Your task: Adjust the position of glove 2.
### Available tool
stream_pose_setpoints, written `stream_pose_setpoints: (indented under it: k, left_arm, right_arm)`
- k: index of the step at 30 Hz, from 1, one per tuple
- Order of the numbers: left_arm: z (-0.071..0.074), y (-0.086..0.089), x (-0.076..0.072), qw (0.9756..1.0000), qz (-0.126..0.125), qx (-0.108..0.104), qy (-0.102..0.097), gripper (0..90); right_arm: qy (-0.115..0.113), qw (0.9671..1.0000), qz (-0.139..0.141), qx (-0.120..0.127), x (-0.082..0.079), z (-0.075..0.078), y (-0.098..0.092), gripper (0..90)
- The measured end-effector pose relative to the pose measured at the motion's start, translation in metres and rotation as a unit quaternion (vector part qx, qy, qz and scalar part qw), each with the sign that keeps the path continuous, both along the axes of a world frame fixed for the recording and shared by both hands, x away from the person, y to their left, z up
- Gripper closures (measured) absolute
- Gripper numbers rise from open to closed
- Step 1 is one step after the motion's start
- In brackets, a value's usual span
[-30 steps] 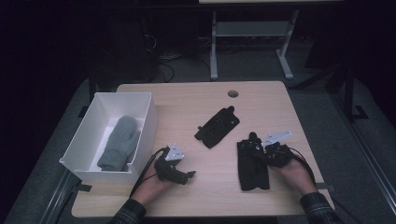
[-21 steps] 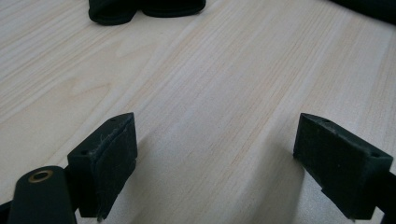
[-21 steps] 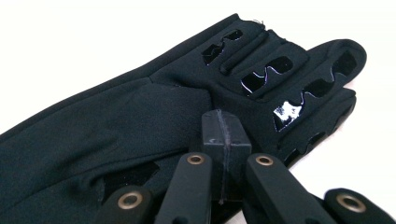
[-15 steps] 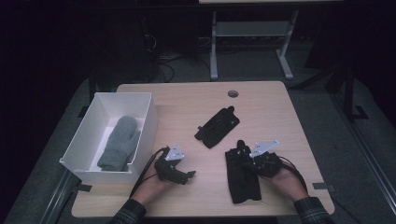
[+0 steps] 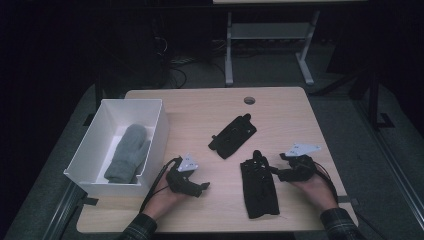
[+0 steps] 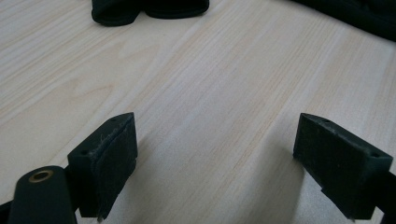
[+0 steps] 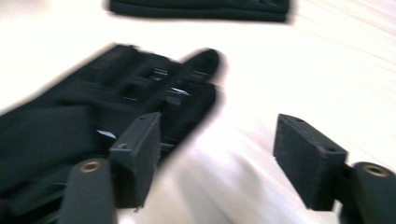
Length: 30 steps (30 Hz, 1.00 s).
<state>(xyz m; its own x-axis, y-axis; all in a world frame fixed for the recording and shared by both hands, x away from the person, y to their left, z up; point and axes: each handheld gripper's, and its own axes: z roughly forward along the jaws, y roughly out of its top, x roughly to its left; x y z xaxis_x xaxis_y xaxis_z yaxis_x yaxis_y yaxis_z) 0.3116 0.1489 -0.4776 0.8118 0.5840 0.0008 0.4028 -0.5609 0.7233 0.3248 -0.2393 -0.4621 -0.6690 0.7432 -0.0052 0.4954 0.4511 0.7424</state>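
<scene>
Light wood desk [image 5: 200,107] in a dark room, cables on floor behind. White bin [image 5: 152,120] at left w/ grey mitten [image 5: 127,152]. Near black glove [image 5: 258,184] lies flat at front right; 2nd black glove [image 5: 232,135] mid-desk. Vs a sec ago: right tongs [image 5: 272,169] dragged near glove leftward, jaws just opened, released beside its fingers. Left tongs [image 5: 202,187] wide apart, nothing between.
</scene>
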Motion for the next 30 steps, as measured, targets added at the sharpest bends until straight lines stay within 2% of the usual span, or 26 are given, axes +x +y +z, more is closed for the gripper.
stream_pose_setpoints:
  k: [3,5,7,9,11,14,17,19,21,24,27,30]
  left_arm:
    - [0.0,-0.001,0.0,1.0,-0.001,0.0,0.002,12.7]
    - [0.003,-0.002,0.002,0.9999,0.0,0.009,0.007,13.2]
    - [0.005,-0.003,0.004,0.9998,0.002,0.016,0.011,17.4]
    - [0.008,-0.004,0.006,0.9997,0.006,0.011,0.022,23.0]
    - [0.012,-0.005,0.011,0.9995,0.006,0.006,0.029,27.7]
    - [0.017,-0.006,0.019,0.9993,0.009,0.0,0.036,40.4]
    - [0.022,-0.008,0.029,0.9984,0.014,-0.009,0.054,54.2]
    - [0.026,-0.011,0.037,0.9986,0.007,-0.015,0.05,63.4]
    - [0.03,-0.014,0.047,0.9981,0.005,-0.02,0.058,73.9]
    - [0.036,-0.022,0.061,0.9982,0.0,-0.028,0.052,89.2]
    - [0.04,-0.03,0.077,0.9989,-0.004,-0.023,0.04,89.5]
    - [0.042,-0.04,0.091,0.999,-0.007,-0.031,0.031,89.5]
  right_arm:
    - [0.011,0.9996,-0.024,0.005,0.007,-0.006,-0.014,28.9]
    - [0.022,0.9991,-0.035,0.007,0.011,-0.011,-0.021,27.5]
    - [0.026,0.9986,-0.046,0.004,0.013,-0.013,-0.024,26.7]
    - [0.032,0.9981,-0.053,0.006,0.014,-0.016,-0.026,25.2]
    - [0.028,0.9981,-0.054,0.006,0.015,-0.017,-0.027,23.8]
    - [0.023,0.9982,-0.054,0.008,0.015,-0.019,-0.028,21.3]
    - [0.021,0.9981,-0.058,0.008,0.017,-0.02,-0.029,17.4]
    - [0.023,0.9978,-0.062,0.01,0.017,-0.02,-0.028,16.7]
    - [0.023,0.9977,-0.062,0.011,0.017,-0.02,-0.028,16.1]
    - [0.023,0.9977,-0.063,0.011,0.017,-0.02,-0.028,16.1]
    - [0.023,0.9977,-0.063,0.011,0.017,-0.02,-0.028,16.1]
    - [0.023,0.9977,-0.063,0.011,0.017,-0.02,-0.028,16.1]
